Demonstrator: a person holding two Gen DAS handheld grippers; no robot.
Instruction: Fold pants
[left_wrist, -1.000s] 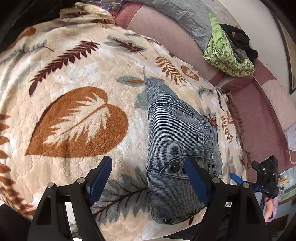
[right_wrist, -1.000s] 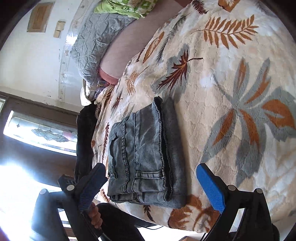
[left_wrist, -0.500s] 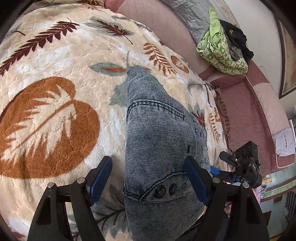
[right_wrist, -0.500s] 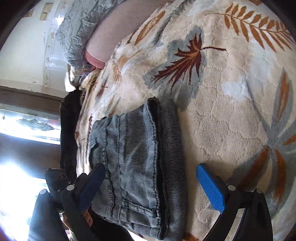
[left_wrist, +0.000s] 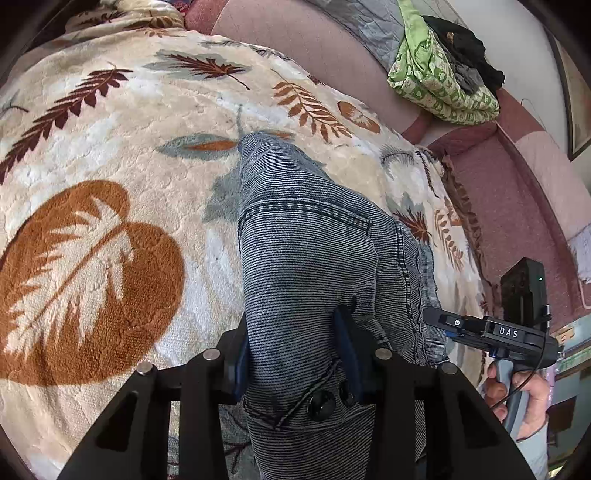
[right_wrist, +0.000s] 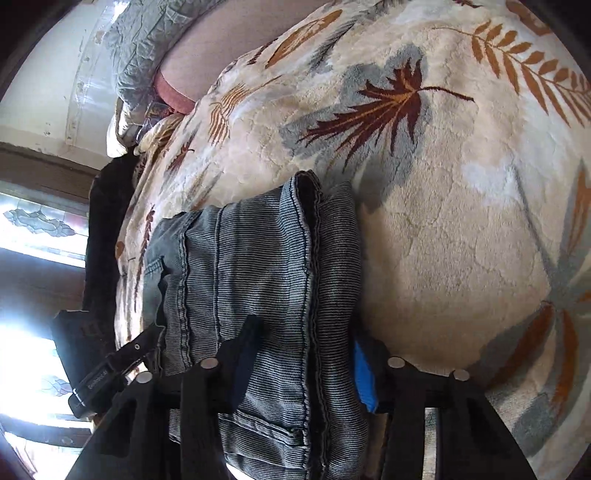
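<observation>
Grey-blue striped denim pants (left_wrist: 310, 258) lie folded into a thick stack on a cream blanket with leaf prints (left_wrist: 110, 177). My left gripper (left_wrist: 295, 354) is shut on the near end of the stack, by two dark buttons. My right gripper (right_wrist: 303, 365) is shut on the other side of the stack (right_wrist: 258, 266), over its seamed edge and fold. The right gripper's body and the hand holding it show at the right edge of the left wrist view (left_wrist: 491, 332).
The blanket (right_wrist: 461, 221) covers a bed. A pink cushion or mattress edge (left_wrist: 295, 40) and a green patterned cloth with dark clothes (left_wrist: 443, 74) lie at the far side. A grey quilt (right_wrist: 147, 48) and a bright window (right_wrist: 33, 295) are at the left.
Both grippers moved in over the folded pants and closed from wide open onto the stack, one from each side.
</observation>
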